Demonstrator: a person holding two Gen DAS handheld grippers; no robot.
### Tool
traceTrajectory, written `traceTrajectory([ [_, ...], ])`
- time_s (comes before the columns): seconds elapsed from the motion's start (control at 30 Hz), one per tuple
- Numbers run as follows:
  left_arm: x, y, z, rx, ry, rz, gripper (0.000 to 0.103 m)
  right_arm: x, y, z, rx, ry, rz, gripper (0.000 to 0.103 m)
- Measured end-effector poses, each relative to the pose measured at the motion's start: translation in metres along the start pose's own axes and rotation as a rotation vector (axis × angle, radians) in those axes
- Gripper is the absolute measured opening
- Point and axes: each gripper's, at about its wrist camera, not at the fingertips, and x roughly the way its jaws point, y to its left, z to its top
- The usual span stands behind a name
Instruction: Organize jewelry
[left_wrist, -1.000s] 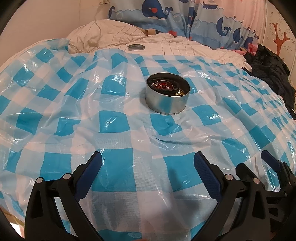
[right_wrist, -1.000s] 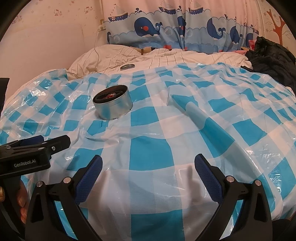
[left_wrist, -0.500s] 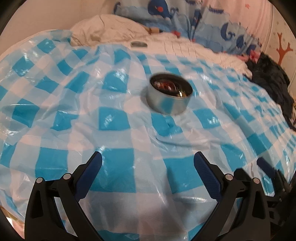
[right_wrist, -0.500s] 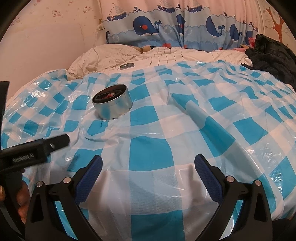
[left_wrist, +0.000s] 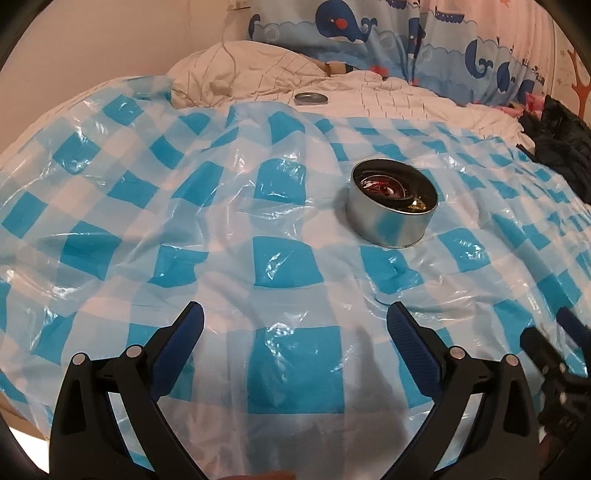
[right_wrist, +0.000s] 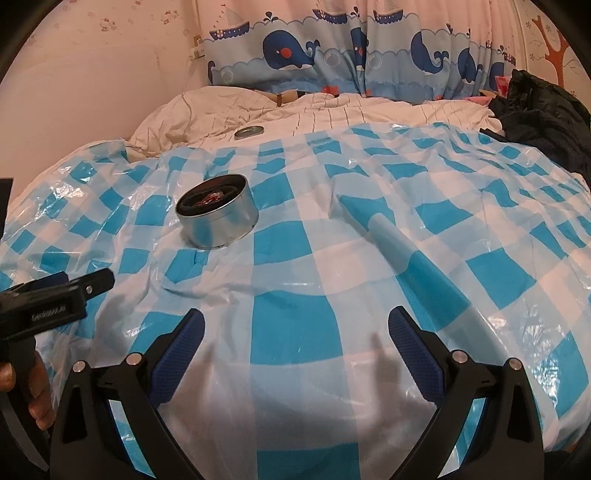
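Note:
A round silver tin (left_wrist: 392, 210) stands open on the blue-and-white checked plastic sheet (left_wrist: 184, 221); red and gold jewelry (left_wrist: 388, 190) lies inside it. The tin also shows in the right wrist view (right_wrist: 217, 212). Its flat metal lid (left_wrist: 311, 98) lies far back on the white bedding, also in the right wrist view (right_wrist: 249, 132). My left gripper (left_wrist: 294, 325) is open and empty, well short of the tin, which sits ahead to the right. My right gripper (right_wrist: 295, 326) is open and empty, with the tin ahead to the left.
A white duvet (right_wrist: 332, 110) and whale-print curtain (right_wrist: 332, 48) lie behind the sheet. A black jacket (right_wrist: 546, 107) is heaped at the far right. The left gripper's body (right_wrist: 48, 306) shows at the left edge of the right wrist view.
The left wrist view has swung left, so the tin now sits right of centre. The right gripper has hardly moved. Both grippers stayed open.

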Motion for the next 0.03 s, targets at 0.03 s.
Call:
traceTrajectory([
  [0.03, 0.001, 0.0007, 0.0002, 0.002, 0.003, 0.002, 0.095, 0.0027, 0.0005, 0.0016, 0.0, 0.008, -0.003, 0.095],
])
